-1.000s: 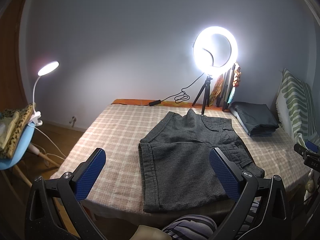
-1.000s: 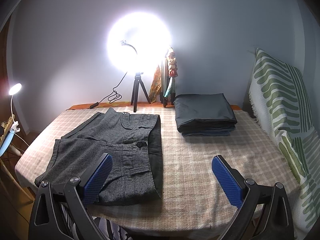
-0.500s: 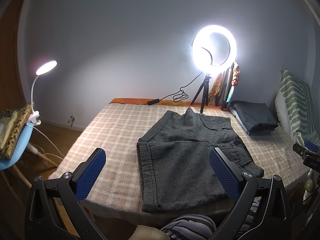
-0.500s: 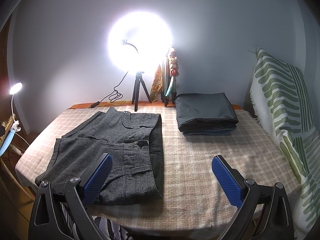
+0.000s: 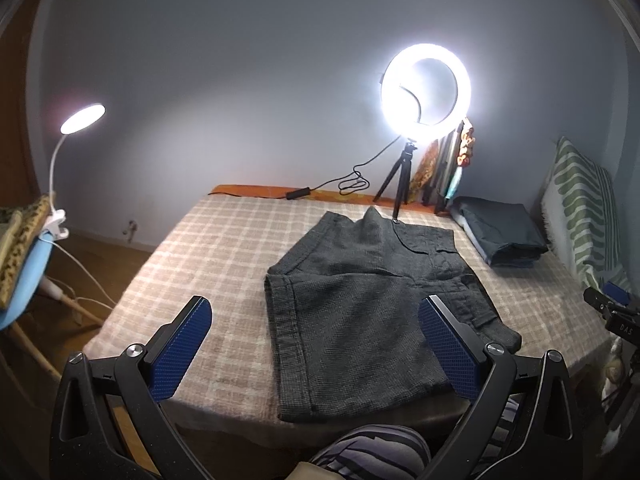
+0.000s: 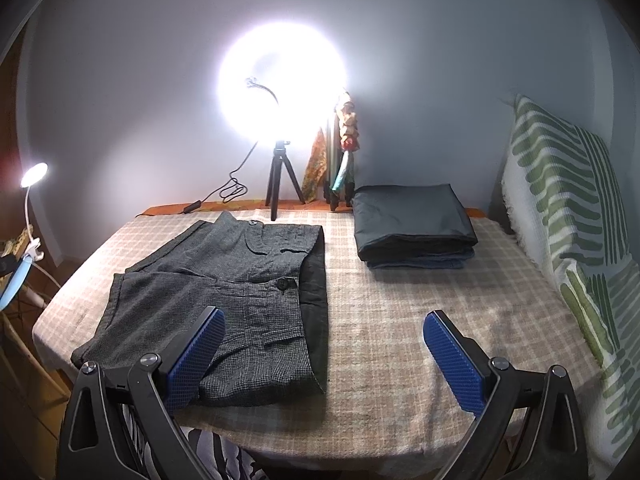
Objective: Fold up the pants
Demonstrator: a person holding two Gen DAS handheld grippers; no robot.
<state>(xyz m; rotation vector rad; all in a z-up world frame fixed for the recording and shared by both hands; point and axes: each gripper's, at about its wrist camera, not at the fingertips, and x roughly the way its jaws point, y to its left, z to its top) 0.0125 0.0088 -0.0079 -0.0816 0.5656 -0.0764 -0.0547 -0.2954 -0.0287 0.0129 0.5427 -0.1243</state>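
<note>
Left wrist view, nearest first: my left tongs (image 5: 314,344) are spread wide and hold nothing, hanging above the near edge of the bed (image 5: 224,248). Between their blue pads (image 5: 182,354) I see the grey pants (image 5: 360,312), lying folded on the checked cover, one hem at the near edge. In the right wrist view my right tongs (image 6: 322,354) are also spread and empty; their left pad sits in front of the near corner of the pants (image 6: 240,300), though I cannot tell whether it touches the cloth. Farther back on the right lies a stack of folded dark clothes (image 6: 414,224), apart from the pants. A striped green cushion (image 6: 568,216) leans at the right side. At the far edge stands a lit ring lamp (image 6: 282,88) on a small tripod (image 6: 280,178), and far left glows a clip lamp (image 5: 82,118).
</note>
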